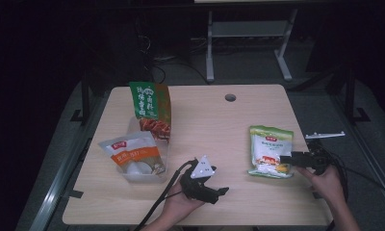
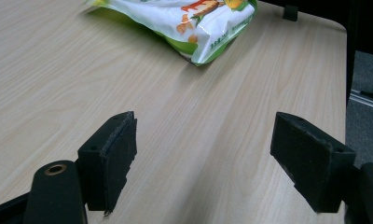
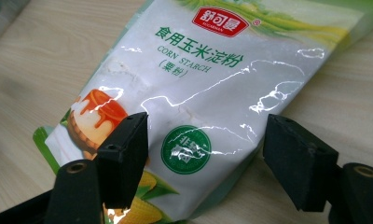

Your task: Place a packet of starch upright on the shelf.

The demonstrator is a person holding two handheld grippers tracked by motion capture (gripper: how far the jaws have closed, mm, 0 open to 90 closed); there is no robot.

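Near the right edge of the table (image 1: 200,115), a corn starch bag (image 1: 270,150) is lying flat, green and white, its printed face up. Right gripper (image 1: 289,159) is reaching over the bag's near end from the right edge; in the right gripper view its jaws are standing apart, one above the bag's printed face, the other beside its edge, and whether either pad is touching the film is hard to tell. Left gripper (image 1: 219,191) is sitting low by the near edge, around mid-table, well apart from the bag; its jaws are standing wide over bare wood, nothing between them. Toward the left edge, a clear plastic tray (image 1: 145,177) is holding an orange-and-white pouch (image 1: 133,153) lying tilted across it. A tall green-and-red packet (image 1: 151,109) is standing upright at the tray's far end.
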